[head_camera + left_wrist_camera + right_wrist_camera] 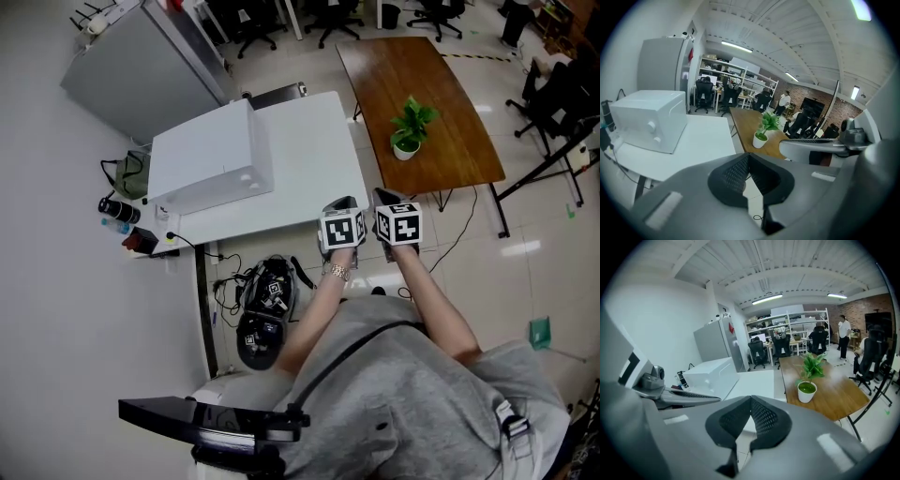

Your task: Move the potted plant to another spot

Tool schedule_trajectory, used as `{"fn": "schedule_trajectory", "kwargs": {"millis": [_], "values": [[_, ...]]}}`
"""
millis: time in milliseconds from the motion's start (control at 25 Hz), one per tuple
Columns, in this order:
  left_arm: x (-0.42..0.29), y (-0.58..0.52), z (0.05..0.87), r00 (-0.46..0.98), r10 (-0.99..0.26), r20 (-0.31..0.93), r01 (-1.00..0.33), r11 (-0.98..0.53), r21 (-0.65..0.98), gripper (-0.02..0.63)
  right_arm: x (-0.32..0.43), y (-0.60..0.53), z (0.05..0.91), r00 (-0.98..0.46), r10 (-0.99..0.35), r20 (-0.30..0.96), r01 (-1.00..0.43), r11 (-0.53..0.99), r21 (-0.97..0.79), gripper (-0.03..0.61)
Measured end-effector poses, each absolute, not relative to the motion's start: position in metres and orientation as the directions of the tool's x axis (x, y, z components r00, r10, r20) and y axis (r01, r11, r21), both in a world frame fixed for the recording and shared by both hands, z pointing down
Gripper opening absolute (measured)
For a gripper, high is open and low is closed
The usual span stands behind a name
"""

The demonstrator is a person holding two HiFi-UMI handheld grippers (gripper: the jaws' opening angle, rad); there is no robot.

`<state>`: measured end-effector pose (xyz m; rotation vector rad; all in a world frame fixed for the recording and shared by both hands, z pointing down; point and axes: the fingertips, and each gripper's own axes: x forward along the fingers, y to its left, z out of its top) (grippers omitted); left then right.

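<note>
The potted plant point(410, 127), green leaves in a small white pot, stands near the right edge of a brown wooden table point(441, 94). It also shows ahead in the left gripper view point(761, 136) and in the right gripper view point(807, 386). Both grippers hang side by side in the air in front of the person, short of the tables and well apart from the plant. My left gripper point(339, 204) point(749, 157) is shut with nothing in it. My right gripper point(385, 199) point(751, 400) is shut and empty too.
A white table point(314, 150) to the left of the wooden one carries a white box-shaped appliance point(211, 159). A grey cabinet point(131, 66) stands behind it. Cables and a black bag point(267, 300) lie on the floor. Office chairs point(253, 23) and people are at the far end.
</note>
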<state>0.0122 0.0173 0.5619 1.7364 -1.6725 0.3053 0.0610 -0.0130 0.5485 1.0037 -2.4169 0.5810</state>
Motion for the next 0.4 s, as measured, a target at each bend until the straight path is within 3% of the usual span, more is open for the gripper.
{"fn": "schedule_trajectory", "kwargs": {"millis": [400], "values": [[0.018, 0.019, 0.562, 0.141, -0.783, 0.606, -0.945, 0.077, 0.319, 0.005, 0.054, 0.002, 0.553, -0.667, -0.496, 0.556, -0.696, 0.680, -0.229, 0.000]]}}
